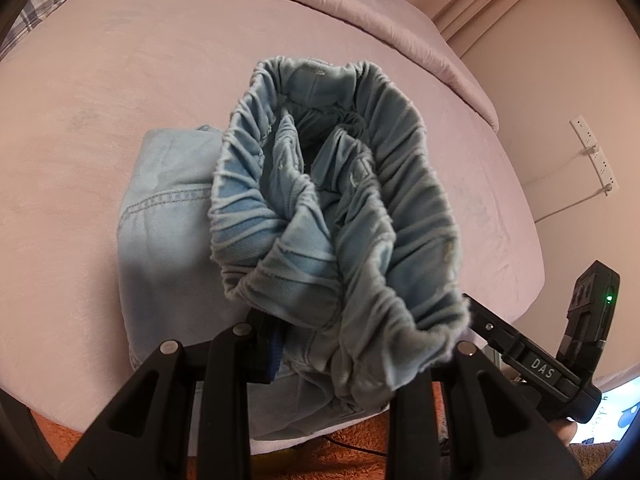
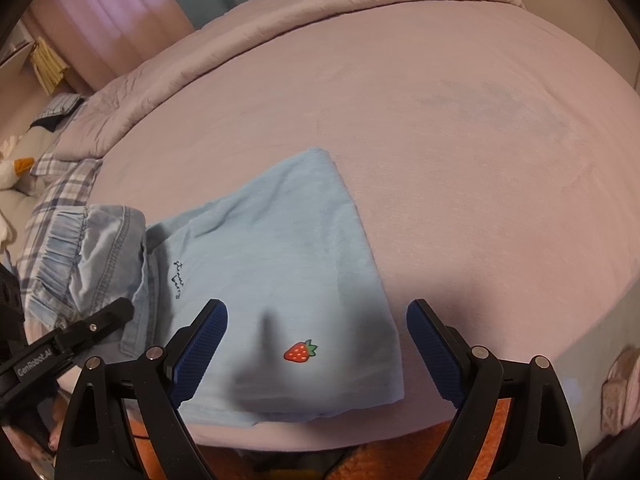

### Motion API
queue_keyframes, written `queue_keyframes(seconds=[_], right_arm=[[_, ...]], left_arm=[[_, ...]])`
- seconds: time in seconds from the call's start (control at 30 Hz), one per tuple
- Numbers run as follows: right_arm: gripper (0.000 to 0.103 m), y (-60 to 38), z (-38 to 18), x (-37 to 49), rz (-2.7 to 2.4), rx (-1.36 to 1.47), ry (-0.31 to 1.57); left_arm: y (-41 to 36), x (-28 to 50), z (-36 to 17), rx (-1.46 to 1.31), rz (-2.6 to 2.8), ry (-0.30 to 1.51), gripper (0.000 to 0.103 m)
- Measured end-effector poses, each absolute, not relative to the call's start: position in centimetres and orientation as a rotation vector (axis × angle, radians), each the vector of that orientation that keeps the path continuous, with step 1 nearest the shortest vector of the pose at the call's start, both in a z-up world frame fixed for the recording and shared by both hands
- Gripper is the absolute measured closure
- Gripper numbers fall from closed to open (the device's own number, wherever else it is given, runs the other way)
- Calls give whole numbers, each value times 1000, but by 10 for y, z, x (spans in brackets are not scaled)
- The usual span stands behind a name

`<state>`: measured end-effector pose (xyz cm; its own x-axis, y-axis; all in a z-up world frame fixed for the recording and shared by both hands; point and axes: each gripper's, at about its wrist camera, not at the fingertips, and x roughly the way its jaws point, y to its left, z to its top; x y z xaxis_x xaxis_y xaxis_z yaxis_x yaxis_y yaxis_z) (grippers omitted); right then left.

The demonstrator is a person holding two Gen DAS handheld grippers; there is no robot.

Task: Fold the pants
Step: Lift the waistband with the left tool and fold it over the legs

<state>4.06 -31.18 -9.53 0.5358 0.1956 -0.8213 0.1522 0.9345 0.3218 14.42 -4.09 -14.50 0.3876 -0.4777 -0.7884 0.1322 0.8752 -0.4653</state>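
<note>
Left wrist view, left gripper (image 1: 320, 344) clamped on pants (image 1: 320, 200) waistband, lifted over bed (image 1: 80, 160) near edge; right gripper (image 2: 317, 354) fingers apart above folded legs

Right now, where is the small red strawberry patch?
In the right wrist view the small red strawberry patch sits on the folded light blue denim pants, near the bed's front edge, between the open right tool's blue pads.

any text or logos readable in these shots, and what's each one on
"DAS": on the right gripper body, seen from the left wrist view.
"GenRobot.AI": on the left gripper body, seen from the right wrist view.
Dark cursive embroidery on the pants: too small to read.
</note>
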Motion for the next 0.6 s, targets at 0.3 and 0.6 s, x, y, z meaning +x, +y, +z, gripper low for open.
queue_keyframes(seconds=[0.3, 0.6], right_arm=[[12, -313, -96, 38, 12, 393, 1013], [12, -315, -96, 37, 5, 402, 1009]], left_arm=[[-51, 153, -148, -321, -393, 1112, 75], [-51, 151, -153, -330, -400, 1123, 73]])
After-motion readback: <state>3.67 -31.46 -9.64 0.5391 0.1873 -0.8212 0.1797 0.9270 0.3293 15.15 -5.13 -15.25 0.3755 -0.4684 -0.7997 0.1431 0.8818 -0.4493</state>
